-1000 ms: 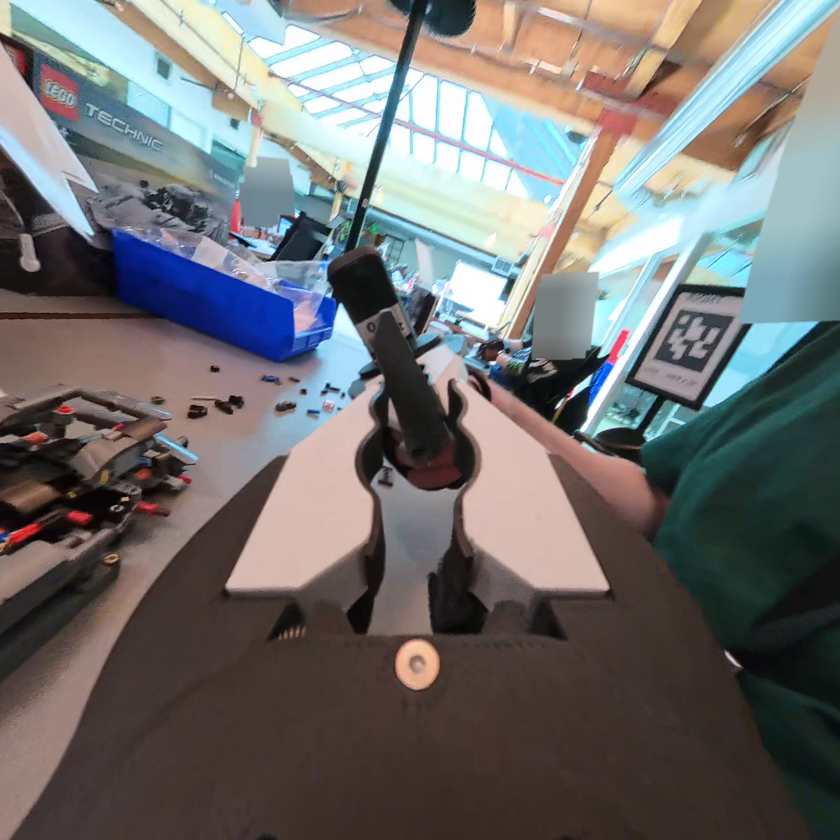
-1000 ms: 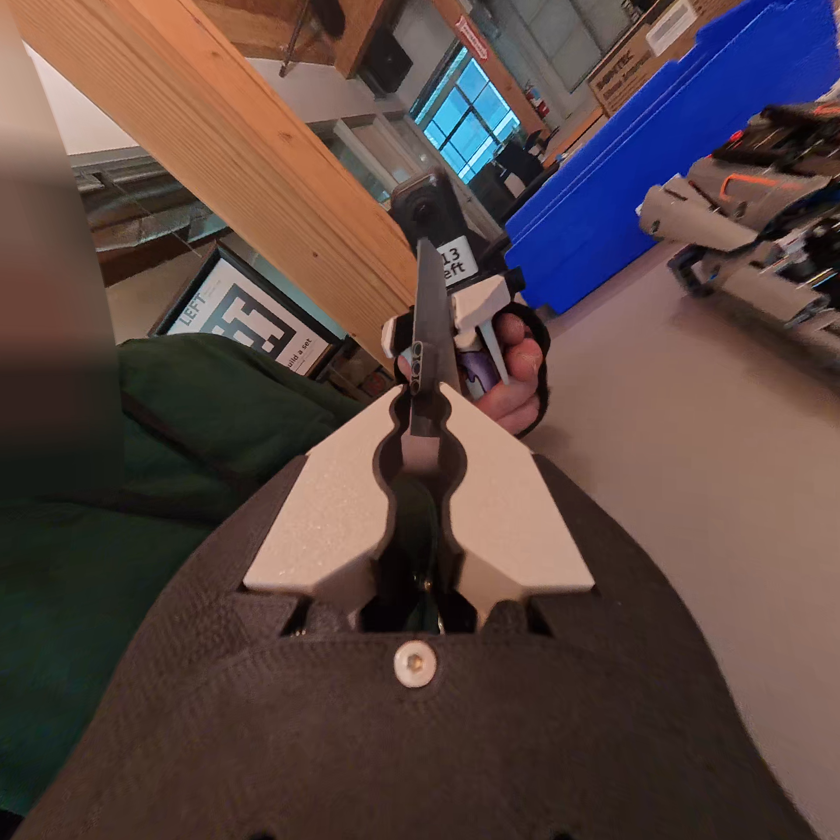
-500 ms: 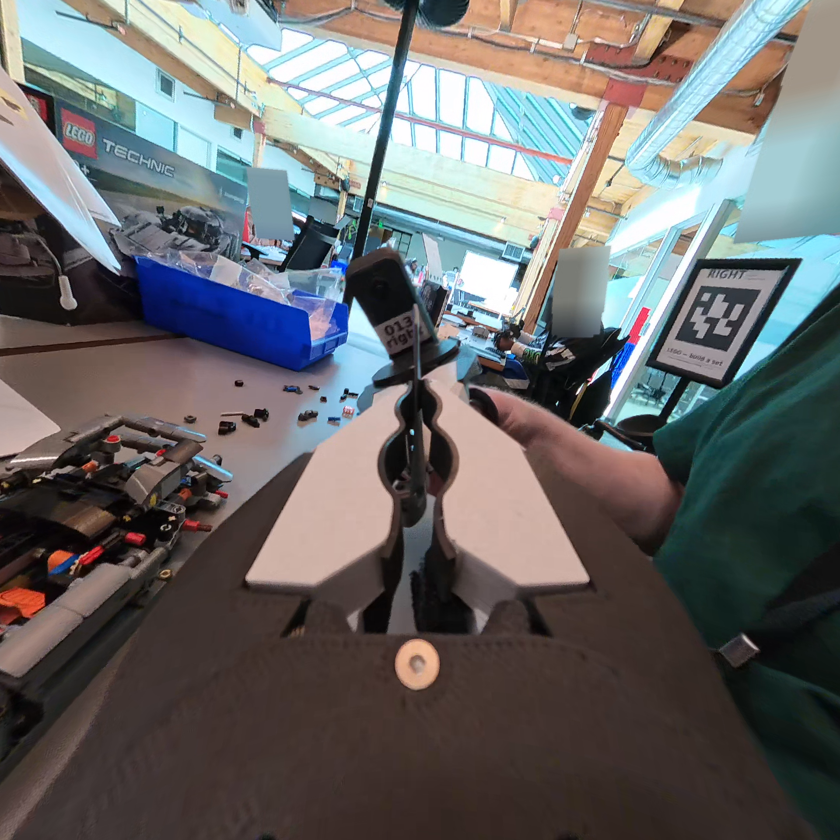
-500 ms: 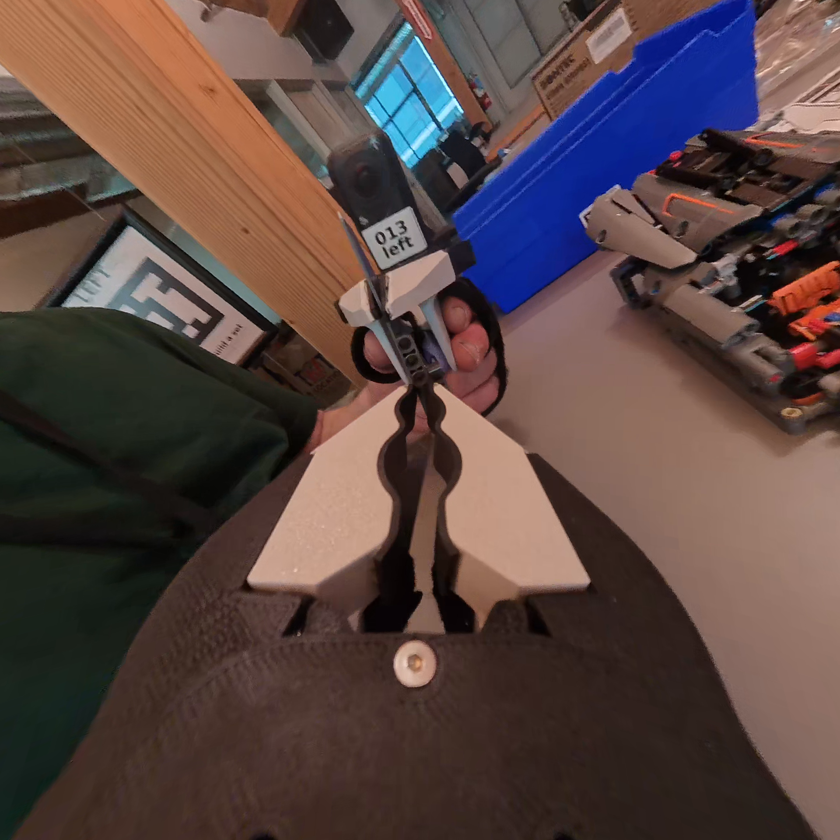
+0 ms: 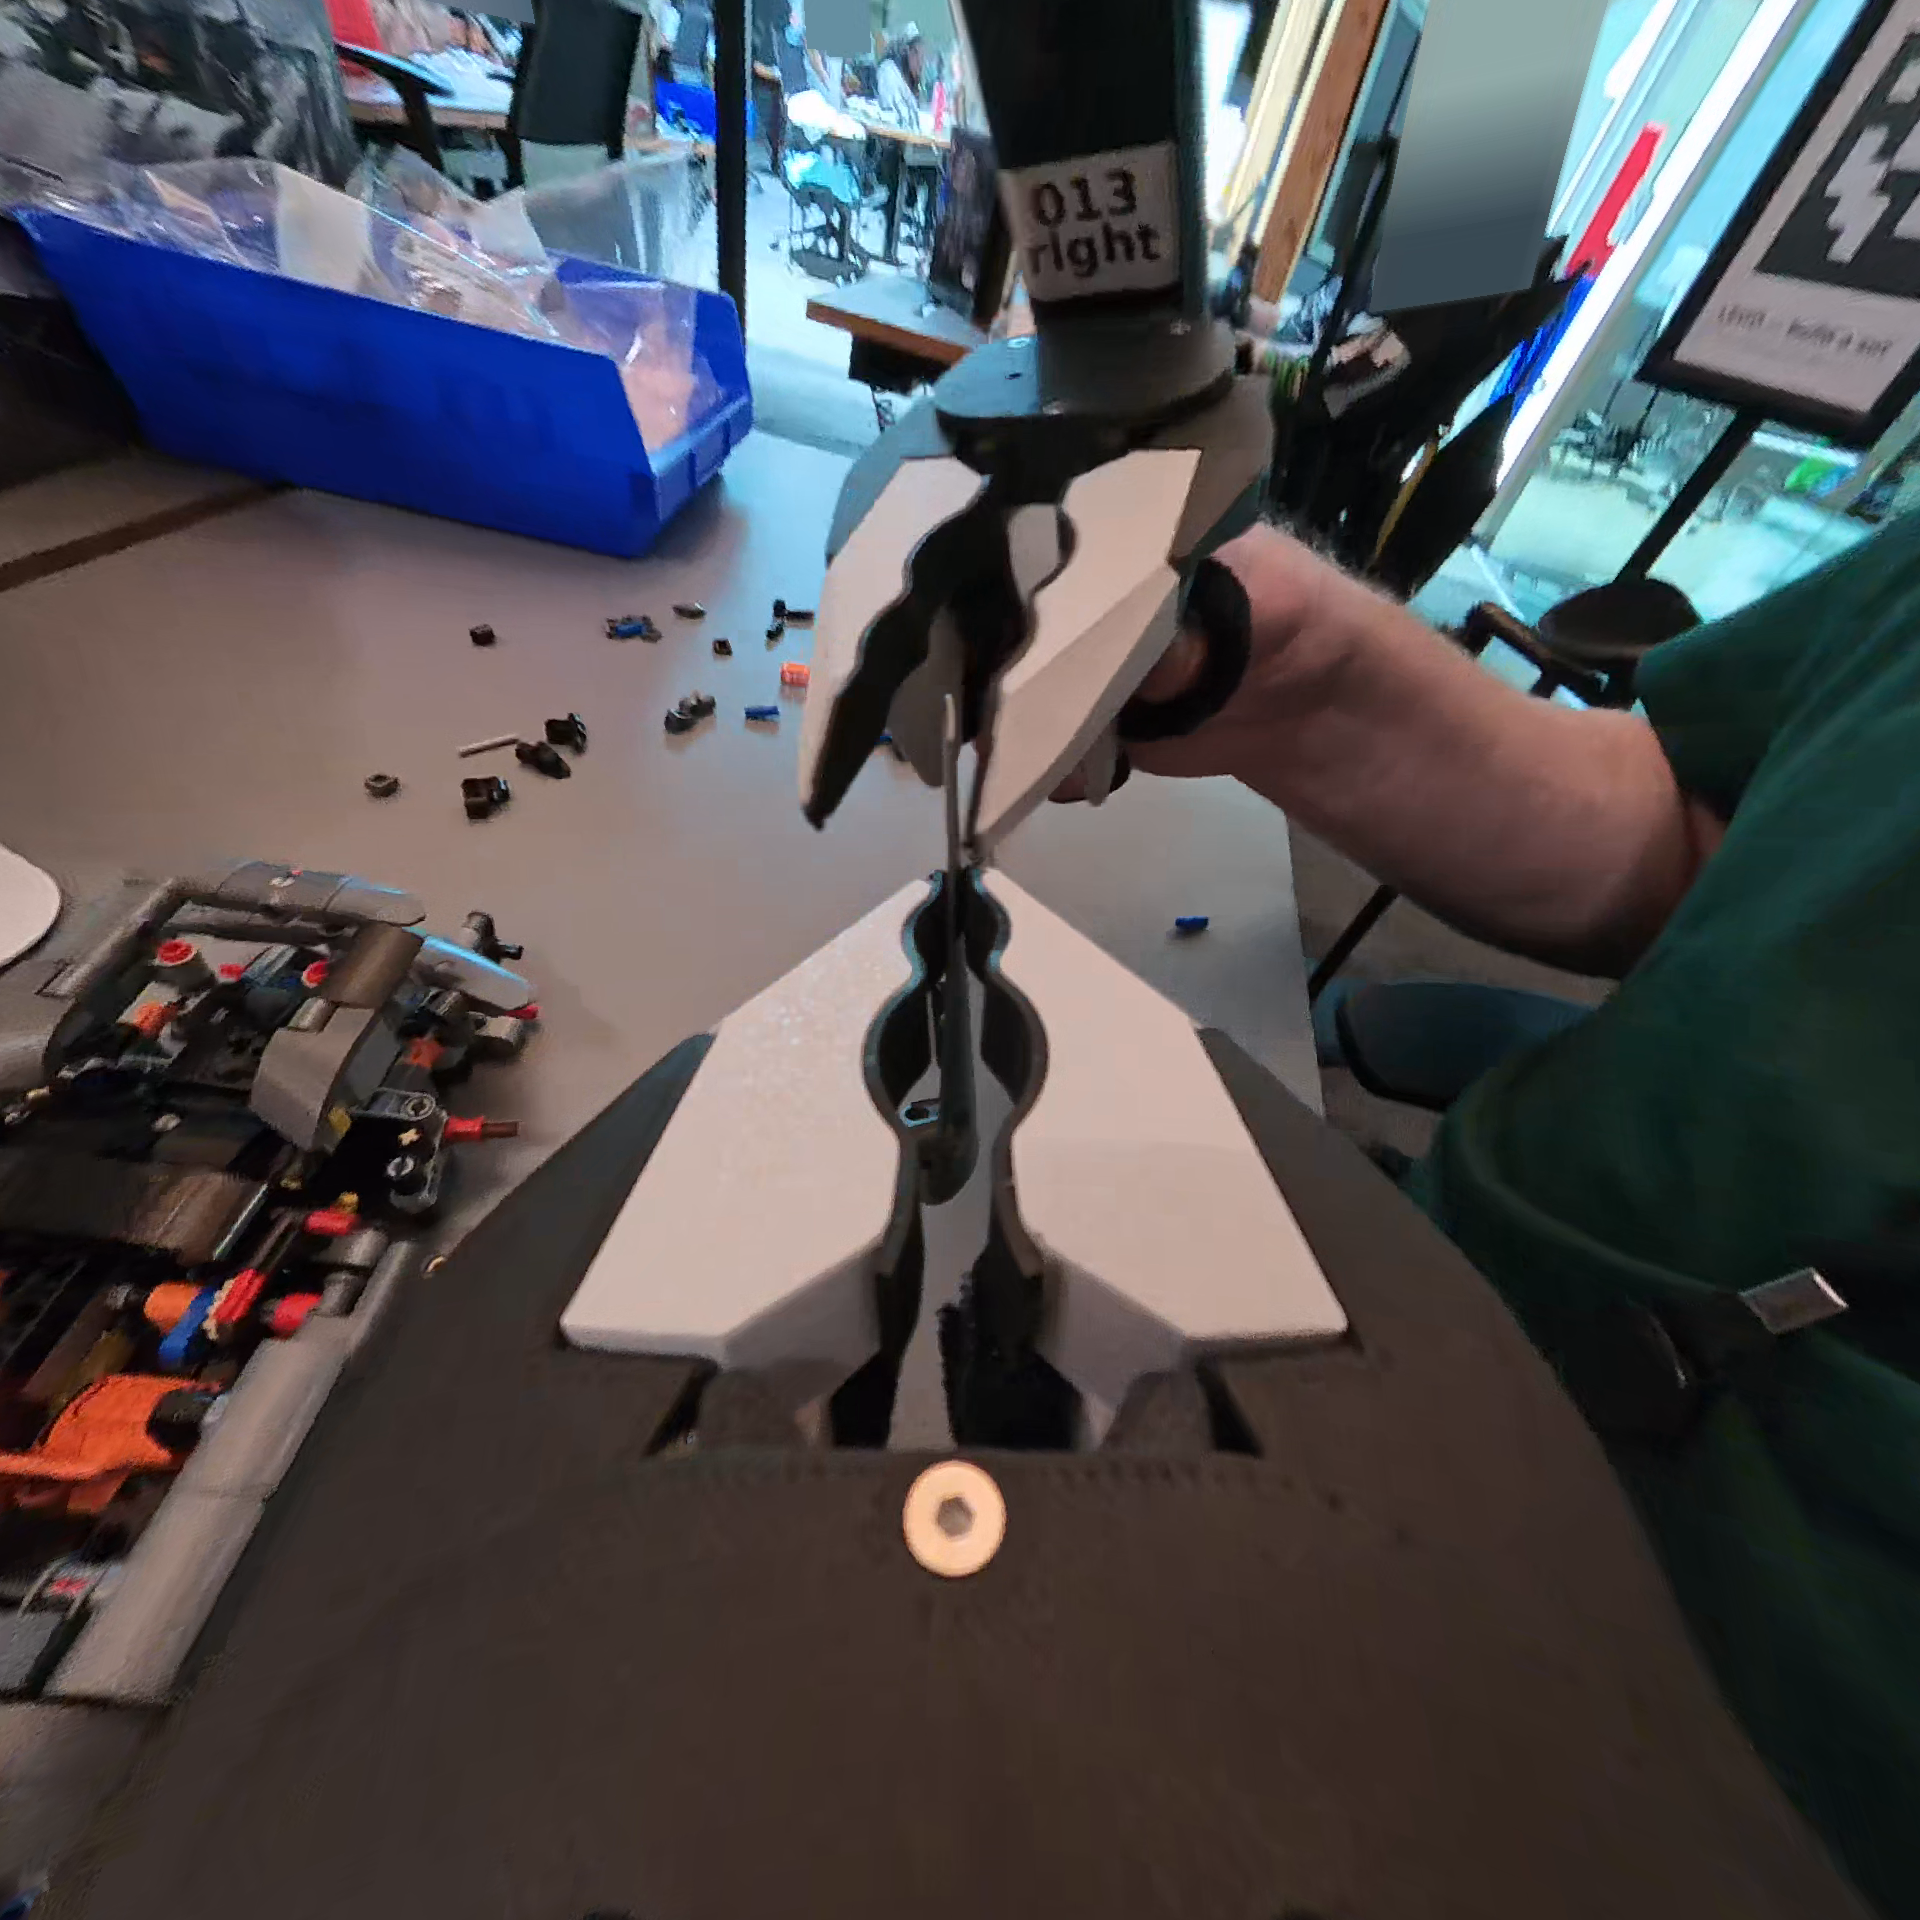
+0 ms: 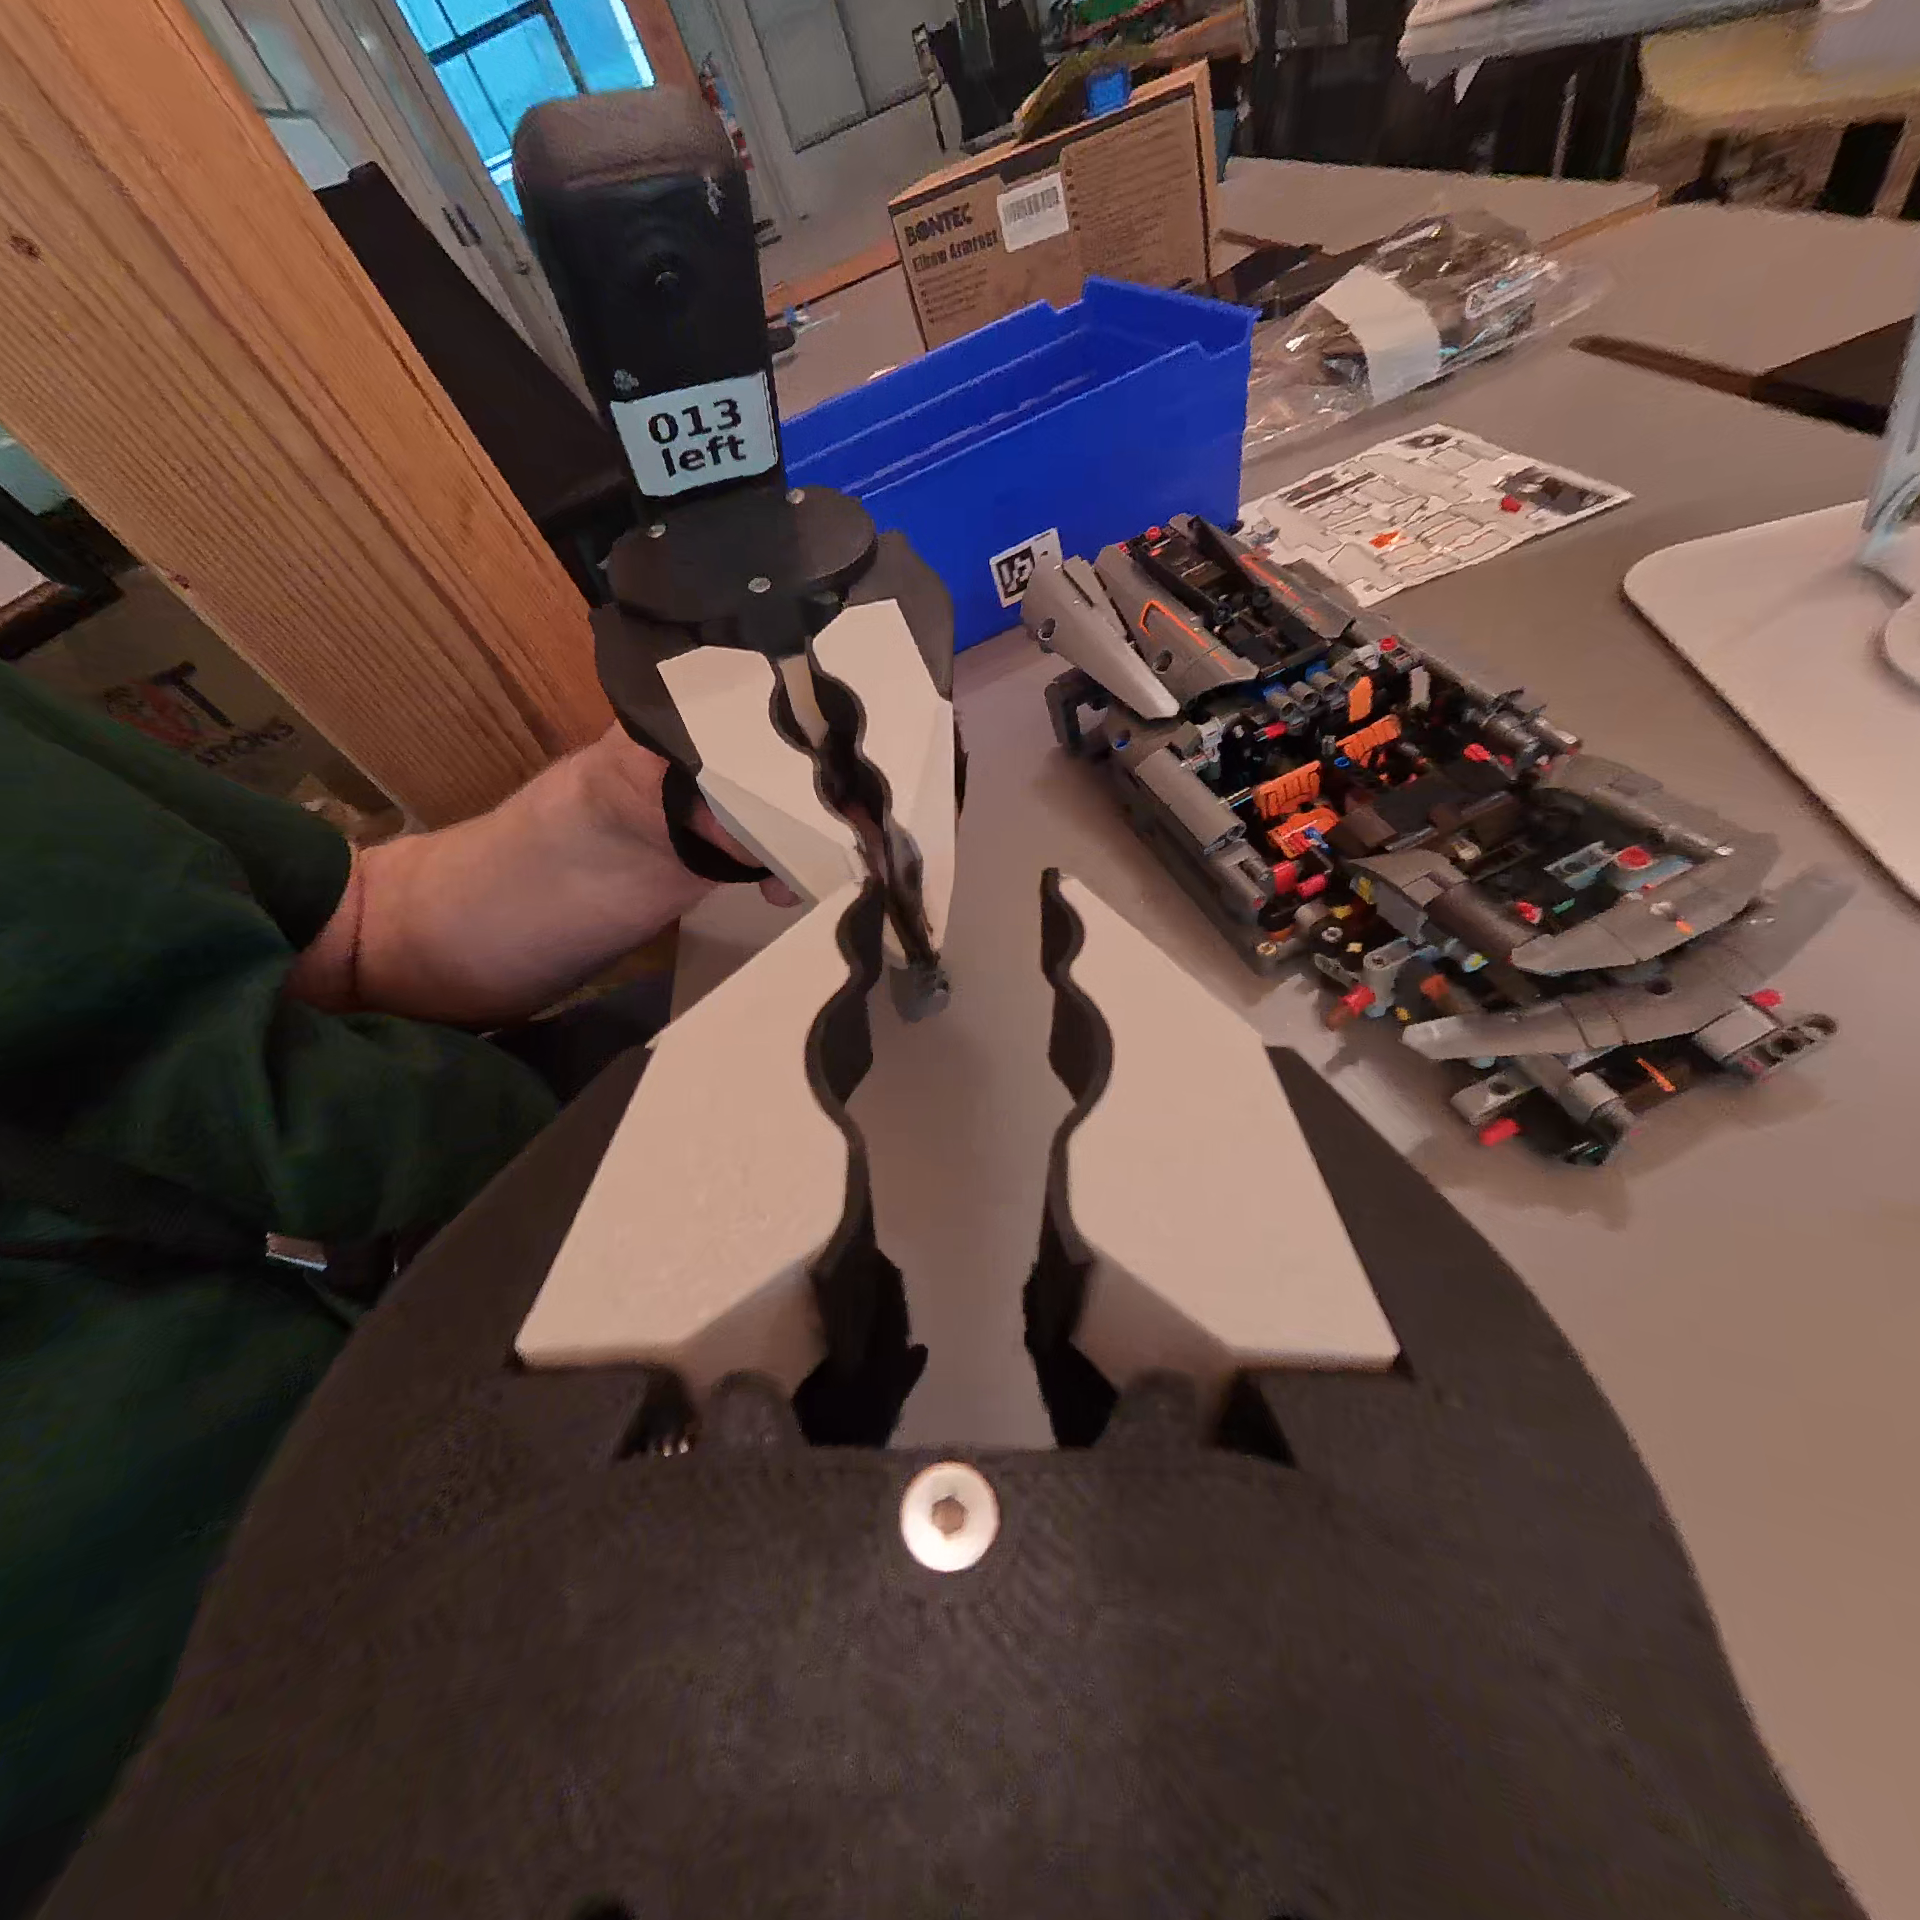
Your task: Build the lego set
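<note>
My left gripper (image 5: 954, 883) is shut on a thin dark grey Lego beam (image 5: 954, 1091), seen edge-on between its fingers. My right gripper (image 6: 951, 888) is open and empty, tip to tip with the left one above the grey table. In the right wrist view the left gripper (image 6: 899, 914) points down at me and the beam's end (image 6: 920, 989) sticks out by my left finger. In the left wrist view the right gripper (image 5: 899, 831) hangs open just above the beam. The part-built grey, black and orange Lego car (image 5: 260, 1091) lies on the table to the left; it also shows in the right wrist view (image 6: 1403, 831).
Several loose small pieces (image 5: 540, 748) lie scattered beyond the car. A blue bin (image 5: 416, 416) holds plastic bags; another blue bin (image 6: 1039, 468) stands behind the car. An instruction sheet (image 6: 1434, 509), a white stand base (image 6: 1766, 644) and a cardboard box (image 6: 1060, 208) are at the right. The table edge runs near a blue piece (image 5: 1190, 923). Less than 4 cm separates the two grippers' tips.
Both grippers have tilted down from facing the ceiling towards the table. My right gripper has opened and let go of the beam, which stays in the left gripper.
</note>
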The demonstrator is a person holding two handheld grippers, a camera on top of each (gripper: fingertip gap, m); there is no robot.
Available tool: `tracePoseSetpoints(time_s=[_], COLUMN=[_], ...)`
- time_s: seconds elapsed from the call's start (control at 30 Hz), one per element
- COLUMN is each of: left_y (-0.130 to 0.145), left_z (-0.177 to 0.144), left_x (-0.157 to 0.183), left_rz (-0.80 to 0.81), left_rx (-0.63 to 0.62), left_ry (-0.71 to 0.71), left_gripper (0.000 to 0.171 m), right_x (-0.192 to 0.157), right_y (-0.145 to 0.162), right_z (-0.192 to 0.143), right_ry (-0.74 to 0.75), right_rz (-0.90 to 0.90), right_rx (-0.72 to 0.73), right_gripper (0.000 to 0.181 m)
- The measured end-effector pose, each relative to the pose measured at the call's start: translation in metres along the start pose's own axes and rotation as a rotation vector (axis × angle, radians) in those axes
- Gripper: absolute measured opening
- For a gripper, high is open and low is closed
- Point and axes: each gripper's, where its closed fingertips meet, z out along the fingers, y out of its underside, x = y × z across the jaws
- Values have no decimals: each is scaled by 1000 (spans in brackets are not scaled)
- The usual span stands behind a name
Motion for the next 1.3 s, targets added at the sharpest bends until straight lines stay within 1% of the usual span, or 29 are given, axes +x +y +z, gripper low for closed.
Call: tracePoseSetpoints(time_s=[0.03, 0.1, 0.13, 0.27, 0.4, 0.47, 0.53, 0.6, 0.7, 0.73, 0.77, 0.83, 0.87, 0.97, 1.03, 1.1, 1.13, 1.17, 1.23, 1.3], left_y=[1, 3, 2, -1, -17, -24, -25, -25, -24, -25, -24, -19, -17, -16, -19, -11, -10, -10, -7, -5], left_z=[2, 4, 4, 4, 3, -1, -7, -12, -10, -8, -4, 2, 5, 7, 6, 11, 12, 13, 16, 20], left_x=[-1, -4, -4, -3, -7, -15, -19, -23, -25, -22, -19, -24, -23, -27, -23, -21, -18, -13, -1, 9], left_rz=[20, 43, 39, 39, 30, 56, 122, 212, 391, 450, 502, 560, 578, 576, 624, 625, 609, 585, 508, 416], left_rx=[-20, -51, -54, -66, 20, 58, 71, 74, 29, 22, 2, -55, -69, -63, -53, -111, -110, -91, -71, -58], left_ry=[-12, -29, -19, -3, -21, -93, -156, -242, -369, -392, -406, -462, -457, -489, -507, -466, -436, -398, -290, -184], left_gripper=[0, 0, 0, 0, 8, 24, 37, 44, 49, 48, 42, 37, 30, 29, 29, 28, 28, 28, 28, 29], right_x=[0, -5, -7, -7, -6, -2, 5, 13, 19, 20, 20, 19, 18, 20, 19, 16, 13, 7, -1, -7], right_y=[3, 5, 5, 2, -11, -21, -30, -35, -35, -34, -33, -34, -33, -32, -32, -31, -30, -28, -16, -4], right_z=[2, 3, 2, 1, -6, -14, -25, -35, -40, -39, -38, -37, -37, -38, -40, -42, -42, -41, -37, -33], right_ry=[-18, -80, -104, -131, -189, -212, -220, -220, -248, -250, -256, -268, -269, -260, -240, -206, -187, -183, -153, -106], right_rz=[21, 64, 81, 117, 222, 275, 330, 376, 443, 460, 471, 488, 495, 501, 474, 424, 389, 358, 314, 248], right_rx=[-7, 13, 28, 60, 157, 235, 314, 379, 425, 429, 432, 447, 450, 465, 475, 455, 433, 394, 299, 223], right_gripper=[23, 5, 2, 1, 0, 0, 0, 0, 0, 0, 0, 0, 0, 0, 0, 1, 11, 17, 16, 6])
